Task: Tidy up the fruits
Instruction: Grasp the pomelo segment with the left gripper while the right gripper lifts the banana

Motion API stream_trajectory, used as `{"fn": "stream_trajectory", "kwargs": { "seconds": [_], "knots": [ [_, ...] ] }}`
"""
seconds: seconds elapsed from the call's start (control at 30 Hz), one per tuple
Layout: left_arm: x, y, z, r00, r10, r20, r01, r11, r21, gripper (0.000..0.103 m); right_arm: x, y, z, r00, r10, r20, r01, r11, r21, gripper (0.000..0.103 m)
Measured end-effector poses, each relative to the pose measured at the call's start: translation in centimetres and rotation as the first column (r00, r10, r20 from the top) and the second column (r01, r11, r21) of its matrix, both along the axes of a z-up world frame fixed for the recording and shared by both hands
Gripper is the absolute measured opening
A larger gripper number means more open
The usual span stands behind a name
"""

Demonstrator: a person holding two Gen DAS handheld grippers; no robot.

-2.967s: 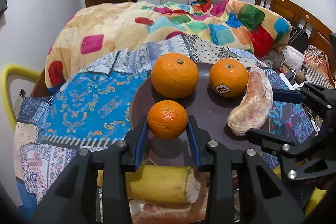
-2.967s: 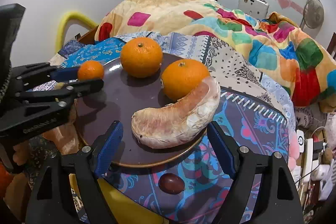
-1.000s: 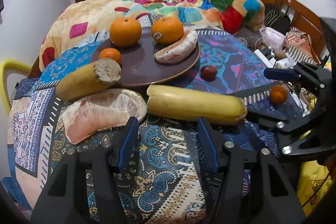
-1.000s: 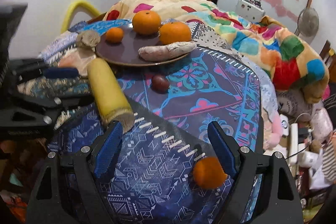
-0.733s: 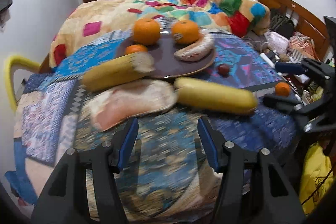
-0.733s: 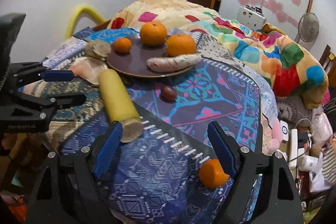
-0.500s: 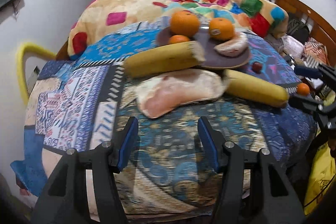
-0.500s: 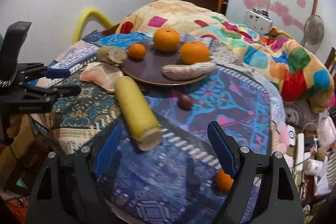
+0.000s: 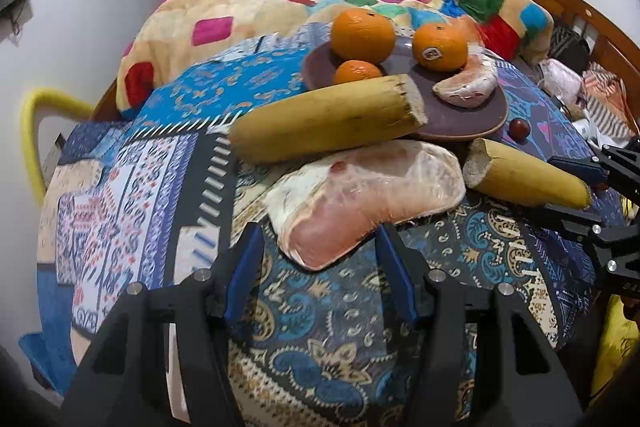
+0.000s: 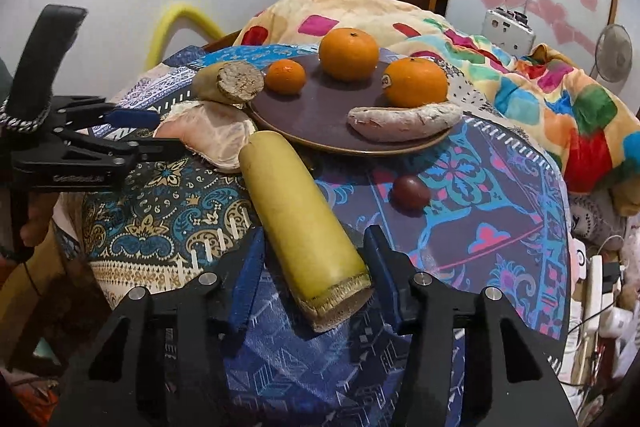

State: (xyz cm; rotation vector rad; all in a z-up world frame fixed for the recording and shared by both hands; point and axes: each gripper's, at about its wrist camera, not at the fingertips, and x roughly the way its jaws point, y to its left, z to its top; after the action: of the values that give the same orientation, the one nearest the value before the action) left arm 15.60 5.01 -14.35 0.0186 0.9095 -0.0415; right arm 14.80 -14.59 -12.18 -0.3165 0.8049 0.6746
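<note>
A brown plate (image 9: 460, 115) (image 10: 316, 115) holds two large oranges (image 9: 362, 35) (image 9: 439, 41), a small orange (image 9: 356, 71) and a pomelo segment (image 9: 468, 85). A second pomelo segment (image 9: 368, 195) (image 10: 208, 137) lies on the patterned cloth, its near end between the open jaws of my left gripper (image 9: 320, 255). A yellow cut piece (image 9: 328, 123) leans on the plate's rim. Another yellow cut piece (image 10: 304, 227) (image 9: 524, 179) lies between the open jaws of my right gripper (image 10: 312, 267), not clamped.
A small dark red fruit (image 10: 411, 191) (image 9: 519, 129) lies on the cloth right of the plate. A colourful blanket (image 9: 280, 3) is heaped behind the table. A yellow chair back (image 9: 36, 131) stands at the left. A wooden bed frame (image 9: 568, 11) is at the right.
Both grippers pulled back from the plate, then moved in again: the left around the near pomelo segment, the right narrowing around the near yellow piece. The small orange stayed on the plate.
</note>
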Motion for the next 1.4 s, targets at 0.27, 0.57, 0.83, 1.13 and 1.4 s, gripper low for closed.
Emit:
{"fn": "stream_trajectory", "kwargs": {
  "seconds": [0.27, 0.57, 0.83, 1.13, 1.4],
  "knots": [
    [0.0, 0.3, 0.1, 0.999, -0.033, 0.0, 0.033, 0.999, -0.037, 0.05, -0.4, -1.4, 0.2, 0.999, -0.038, -0.01, 0.038, 0.999, 0.014, 0.043],
    [-2.3, -1.2, 0.4, 1.0, -0.016, 0.001, 0.016, 0.999, -0.028, 0.035, -0.8, -2.9, 0.4, 0.995, -0.091, -0.031, 0.093, 0.995, 0.041, 0.038],
    [-4.1, -3.5, 0.8, 0.998, -0.064, -0.006, 0.064, 0.998, 0.001, 0.032, -1.4, -4.3, 0.4, 0.992, -0.115, -0.052, 0.118, 0.991, 0.059, 0.037],
    [-4.5, -2.7, 1.8, 0.997, -0.072, -0.006, 0.072, 0.997, 0.014, 0.039, -1.6, -4.3, 0.9, 0.996, -0.087, -0.036, 0.088, 0.995, 0.047, 0.037],
    [-2.2, -3.4, 1.5, 0.994, -0.106, -0.003, 0.106, 0.994, 0.038, 0.054, 0.4, -2.8, 0.6, 0.996, -0.068, -0.064, 0.071, 0.996, 0.053, 0.038]
  ]
}}
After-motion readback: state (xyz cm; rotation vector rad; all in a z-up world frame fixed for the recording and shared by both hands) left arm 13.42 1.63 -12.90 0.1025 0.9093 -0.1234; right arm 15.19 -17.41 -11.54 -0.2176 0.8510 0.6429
